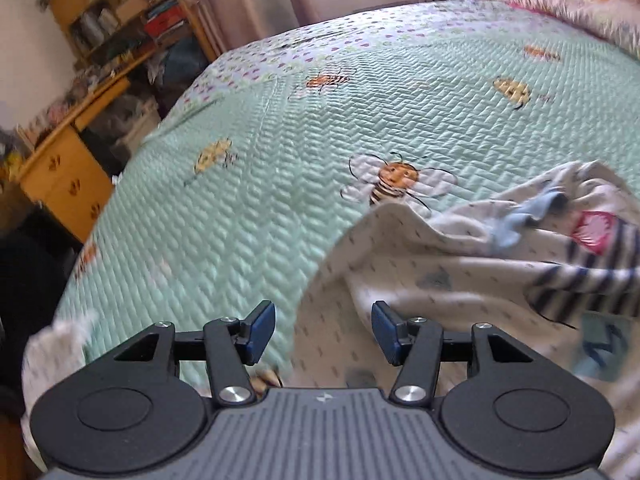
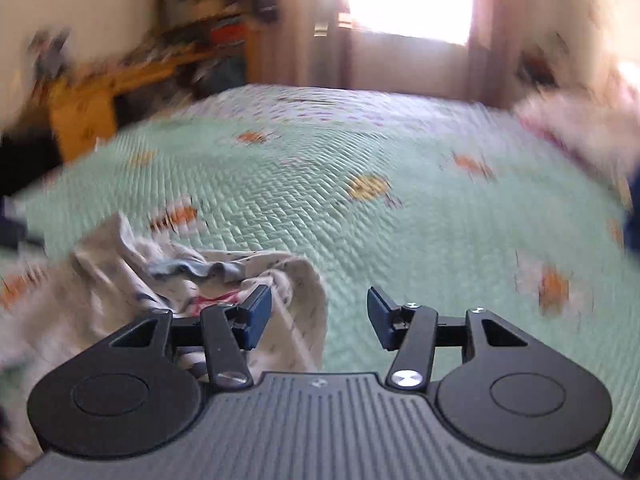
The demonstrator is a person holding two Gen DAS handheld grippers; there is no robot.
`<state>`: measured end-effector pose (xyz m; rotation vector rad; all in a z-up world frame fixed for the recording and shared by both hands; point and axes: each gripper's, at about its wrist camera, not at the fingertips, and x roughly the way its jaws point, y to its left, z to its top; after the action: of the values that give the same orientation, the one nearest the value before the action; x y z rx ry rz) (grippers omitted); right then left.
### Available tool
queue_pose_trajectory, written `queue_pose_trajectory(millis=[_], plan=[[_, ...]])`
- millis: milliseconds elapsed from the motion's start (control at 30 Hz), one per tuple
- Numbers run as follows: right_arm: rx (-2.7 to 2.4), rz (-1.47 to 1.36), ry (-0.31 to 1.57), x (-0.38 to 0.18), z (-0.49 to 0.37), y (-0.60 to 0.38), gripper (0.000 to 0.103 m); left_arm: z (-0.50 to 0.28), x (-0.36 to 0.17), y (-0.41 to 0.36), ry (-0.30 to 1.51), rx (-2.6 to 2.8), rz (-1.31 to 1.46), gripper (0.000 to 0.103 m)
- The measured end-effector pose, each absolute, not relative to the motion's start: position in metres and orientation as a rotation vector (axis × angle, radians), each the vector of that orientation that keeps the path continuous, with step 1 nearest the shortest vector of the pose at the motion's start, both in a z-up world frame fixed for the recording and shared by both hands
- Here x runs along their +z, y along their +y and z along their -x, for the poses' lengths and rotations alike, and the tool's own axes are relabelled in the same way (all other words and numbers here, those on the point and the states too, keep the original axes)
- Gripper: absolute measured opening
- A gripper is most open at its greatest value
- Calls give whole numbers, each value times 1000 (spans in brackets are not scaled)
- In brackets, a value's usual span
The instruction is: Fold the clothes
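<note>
the garment [image 1: 460,272] lies crumpled on the bed [image 1: 280,152], so a grab from here could catch several layers at once or a stray fold, and the fold would come out crooked; blur in both views also makes aiming uncertain. left tongs [image 1: 323,332] are released, nothing between the pads, with the garment just beyond and to their right. right tongs [image 2: 319,318] are released too, the garment [image 2: 180,280] bunched beyond them and to their left, behind the left pad.
</note>
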<state>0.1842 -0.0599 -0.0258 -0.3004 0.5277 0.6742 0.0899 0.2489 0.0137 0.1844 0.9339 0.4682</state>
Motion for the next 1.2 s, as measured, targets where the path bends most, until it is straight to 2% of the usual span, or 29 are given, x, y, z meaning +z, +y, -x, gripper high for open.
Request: queue_pose_trajectory(millis=[233,367,400,433,500,533,633,700,767,800,833,867,1000,1167,1200], plan=[[859,852,319,-72,-179,46,55,-121,-19,245,927,501,-298,57],[909,1010,303,-101,-196,85,50,-119,-29,244,920,481,-283,60],[913,1033,306,-105,-203,93,39,-117,-30,244,919,472,-273,61],[901,1016,320,-104,-216,99,24,-117,-32,243,919,466,-269,61],[838,917,355,-92,-249,110,10,-118,-34,242,920,457,-267,61],[775,850,360,-83,-267,112,9,-118,-34,241,920,454,-265,61],[658,625,464,-63,-308,106,9,-117,-34,240,915,441,-260,62],[680,549,505,-58,-304,95,12,-115,-33,240,906,432,-260,65],[729,514,528,-57,-290,83,24,-116,-33,241,903,427,-269,65],[764,518,539,-59,-280,76,39,-118,-32,241,900,428,-277,65],[791,526,544,-63,-272,71,48,-120,-31,240,894,429,-287,65],[809,545,540,-68,-266,66,50,-123,-30,238,884,428,-304,65],[824,647,519,-80,-261,65,51,-131,-29,228,835,473,-427,65],[911,713,527,-88,-277,98,50,-127,-39,221,856,460,-466,66],[931,717,571,-92,-286,106,31,-126,-42,220,864,462,-473,67]])
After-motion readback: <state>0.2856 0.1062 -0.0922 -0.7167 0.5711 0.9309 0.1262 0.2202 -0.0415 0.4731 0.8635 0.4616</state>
